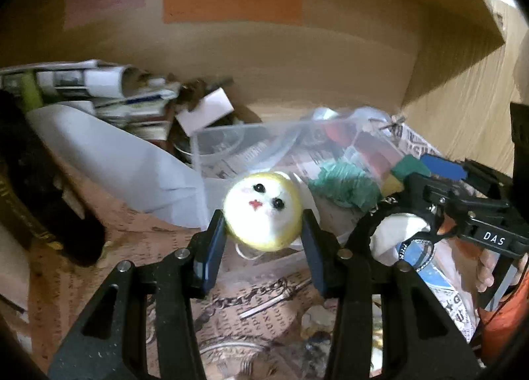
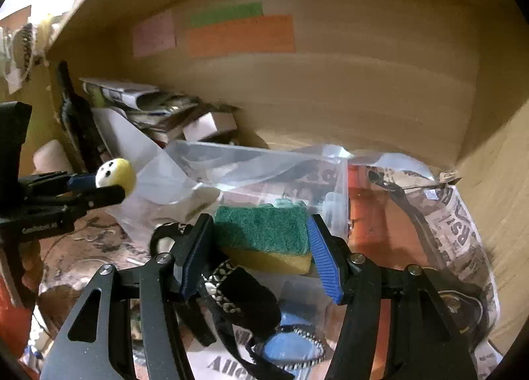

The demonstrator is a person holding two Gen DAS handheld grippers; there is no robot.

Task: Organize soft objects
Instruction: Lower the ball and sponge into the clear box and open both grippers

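My left gripper [image 1: 263, 226] is shut on a small round plush ball [image 1: 263, 211], yellow with a white face, black eyes and a red mouth. It also shows at the left of the right wrist view [image 2: 115, 173]. My right gripper [image 2: 261, 244] is shut on a green and yellow sponge [image 2: 264, 237], held over a clear plastic box [image 2: 264, 161]. In the left wrist view the right gripper [image 1: 426, 168] and sponge [image 1: 406, 170] sit at the right, above the box [image 1: 231, 142].
I am inside a wooden cabinet with coloured paper strips [image 1: 231, 3] on the back wall. Stacked papers and boxes [image 1: 99, 89] fill the back left. A black strap [image 2: 238, 297], a blue zip pouch [image 2: 291, 343] and newsprint-patterned lining [image 2: 459, 224] lie below.
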